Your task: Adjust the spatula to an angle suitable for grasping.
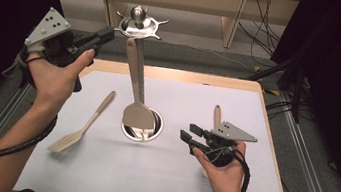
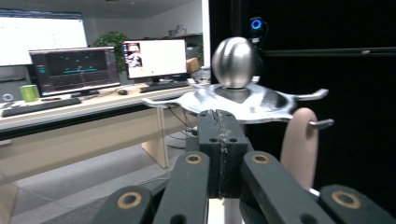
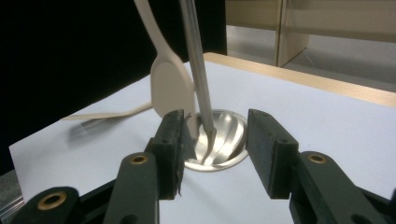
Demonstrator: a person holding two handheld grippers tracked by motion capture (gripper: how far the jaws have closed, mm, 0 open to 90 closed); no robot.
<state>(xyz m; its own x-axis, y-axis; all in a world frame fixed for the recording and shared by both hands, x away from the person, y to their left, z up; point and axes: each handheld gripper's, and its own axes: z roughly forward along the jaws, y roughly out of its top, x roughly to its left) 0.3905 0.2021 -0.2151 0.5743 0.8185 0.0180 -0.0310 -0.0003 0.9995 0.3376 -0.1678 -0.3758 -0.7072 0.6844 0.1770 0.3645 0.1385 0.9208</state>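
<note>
- Resting low over the counter's (image 1: 156, 180) near right part, the right claw (image 1: 189, 133) has its jaws apart with nothing between the pads, aimed at the round steel base (image 1: 153, 133) of the utensil stand at mid-counter; in the right gripper view the stand's pole (image 3: 196, 70) rises just beyond the jaws.
- A wooden turner (image 1: 135, 88) hangs from the stand, its blade just above the base.
- A slotted wooden spatula (image 1: 82, 126) lies flat toward the left edge, well apart from both claws.
- A wooden handle (image 1: 217, 115) shows just behind the right claw.
- Bare white surface lies open along the near edge.
- The left claw (image 1: 108, 33), jaws pressed together and empty, is raised beyond the far left corner, near the stand's hooked top disc (image 1: 140, 23).
- Desks and monitors (image 2: 154, 58) stand farther off in the room.
</note>
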